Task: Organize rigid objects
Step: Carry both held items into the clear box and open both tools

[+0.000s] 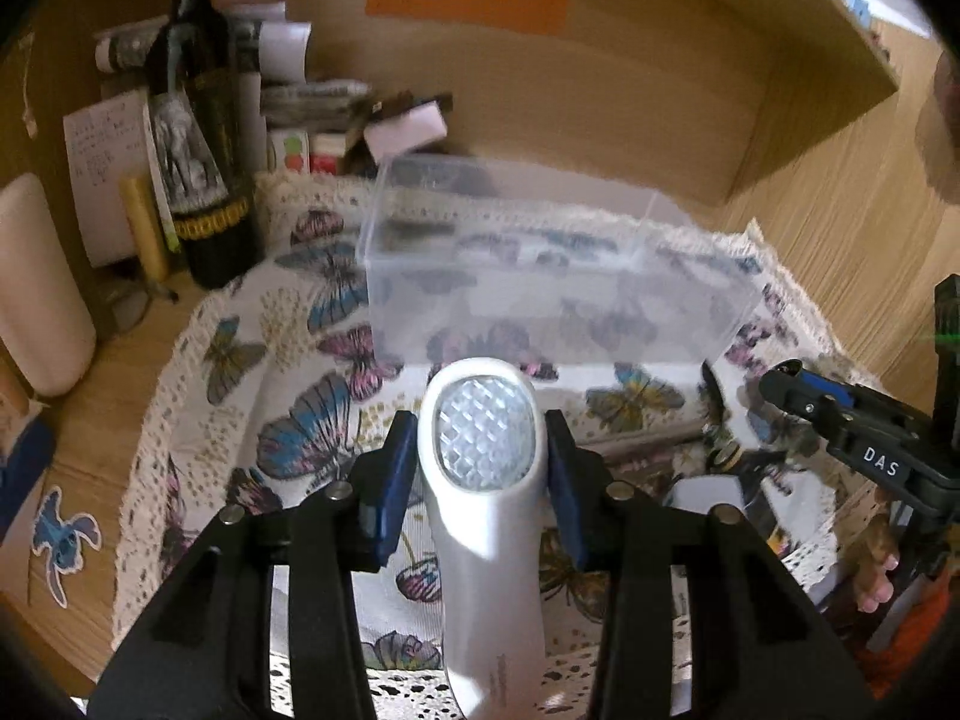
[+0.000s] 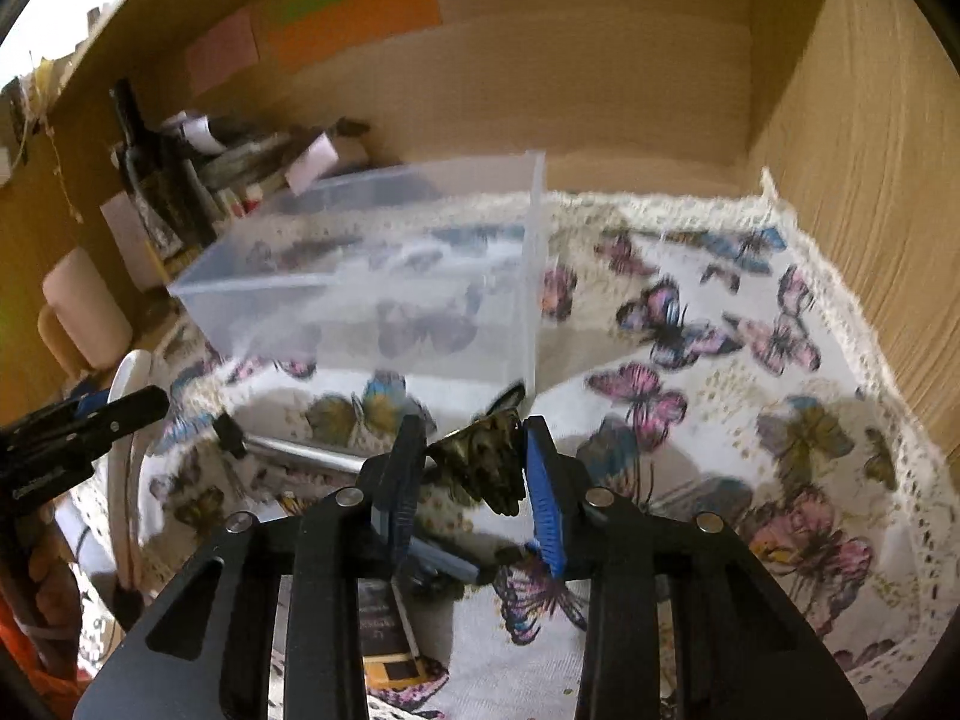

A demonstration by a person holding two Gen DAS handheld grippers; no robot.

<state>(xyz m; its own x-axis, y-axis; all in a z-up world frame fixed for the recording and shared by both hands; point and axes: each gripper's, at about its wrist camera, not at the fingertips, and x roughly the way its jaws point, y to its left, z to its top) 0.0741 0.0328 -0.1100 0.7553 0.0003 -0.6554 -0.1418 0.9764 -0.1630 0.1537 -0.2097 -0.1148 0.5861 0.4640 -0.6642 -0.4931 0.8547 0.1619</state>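
L tongs [image 1: 483, 468] round white device [image 1: 486, 480], R tongs [image 2: 474, 474] round dark patterned clip [image 2: 486, 468].

1. My left gripper [image 1: 480, 474] has two black, ribbed plastic arms, each ending in a flat dark blue pad.
2. Round silver screw heads sit along the tops of those arms, two on each side.
3. My right gripper [image 2: 465, 480] is built the same: black arms, silver screws, a brighter blue ridged pad on one finger.
4. Seen from the left camera, its black side carries white letters reading "DAS".
5. An orange sleeve [image 1: 918, 624] shows behind it.
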